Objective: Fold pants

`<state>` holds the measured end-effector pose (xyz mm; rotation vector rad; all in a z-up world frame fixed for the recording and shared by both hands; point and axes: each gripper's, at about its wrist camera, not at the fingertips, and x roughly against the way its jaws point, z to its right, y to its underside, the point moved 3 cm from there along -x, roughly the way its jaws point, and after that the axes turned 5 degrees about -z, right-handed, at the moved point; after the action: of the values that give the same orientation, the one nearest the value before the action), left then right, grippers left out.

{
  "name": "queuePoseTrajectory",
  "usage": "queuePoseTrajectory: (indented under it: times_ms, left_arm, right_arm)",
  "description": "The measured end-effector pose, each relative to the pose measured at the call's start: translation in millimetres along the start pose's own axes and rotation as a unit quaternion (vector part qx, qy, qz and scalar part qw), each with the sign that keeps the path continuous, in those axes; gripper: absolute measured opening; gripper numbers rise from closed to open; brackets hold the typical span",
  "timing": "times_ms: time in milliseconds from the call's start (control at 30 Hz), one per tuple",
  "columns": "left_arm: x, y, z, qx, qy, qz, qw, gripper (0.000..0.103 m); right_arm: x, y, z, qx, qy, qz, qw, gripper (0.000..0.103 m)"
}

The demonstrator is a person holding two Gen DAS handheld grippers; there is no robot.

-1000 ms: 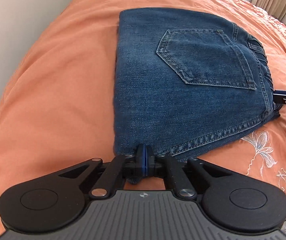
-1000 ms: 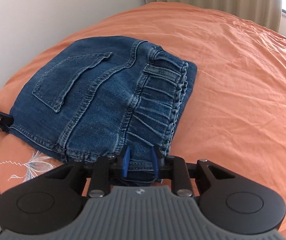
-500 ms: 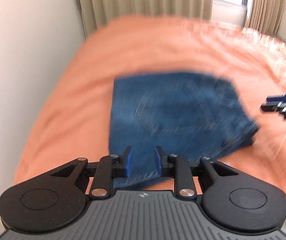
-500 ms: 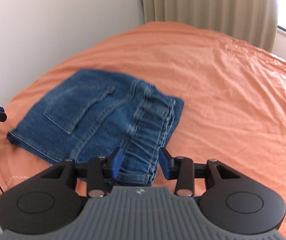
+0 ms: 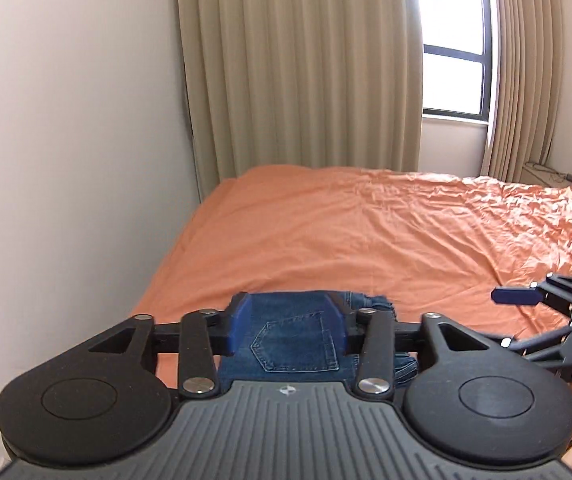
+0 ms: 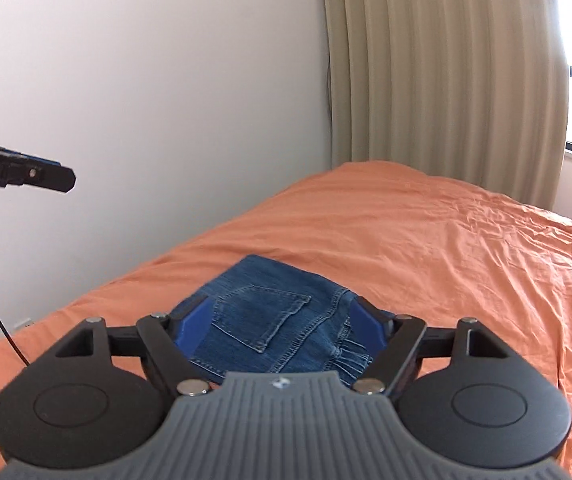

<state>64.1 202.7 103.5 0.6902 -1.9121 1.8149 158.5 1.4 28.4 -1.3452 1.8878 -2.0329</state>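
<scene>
We see the folded jeans [image 5: 297,340] lying flat on the orange bedspread [image 5: 365,232], back pocket up, near the wall-side edge. Our left gripper [image 5: 287,322] and right gripper [image 6: 282,326] hang above them, jaws opening, gripping nothing; the denim only shows through each gap.

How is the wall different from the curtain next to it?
The wall is smooth and flat, while the curtain hangs in long up-and-down folds. The wall looks plain white, while the curtain is beige. The wall runs along the side of the orange bed, while the curtain hangs at its far end, beside the window. Both are pale and stand behind the folded jeans.
</scene>
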Motion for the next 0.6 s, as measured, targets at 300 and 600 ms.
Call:
queuePoseTrajectory:
  times_ms: [300, 600]
  left_arm:
    - [-9.6, 58.2, 23.9, 0.032, -0.059, 0.028, 0.9973, 0.084]
    - [-61.1, 130.0, 51.0, 0.065, -0.077, -0.009, 0.9948, 0.084]
  right_arm:
    - [36.8, 48.7, -32.4, -0.013, 0.037, 0.054, 0.998, 0.081]
    - [20.8, 106.2, -39.0, 0.004, 0.107, 0.057, 0.993, 0.081]
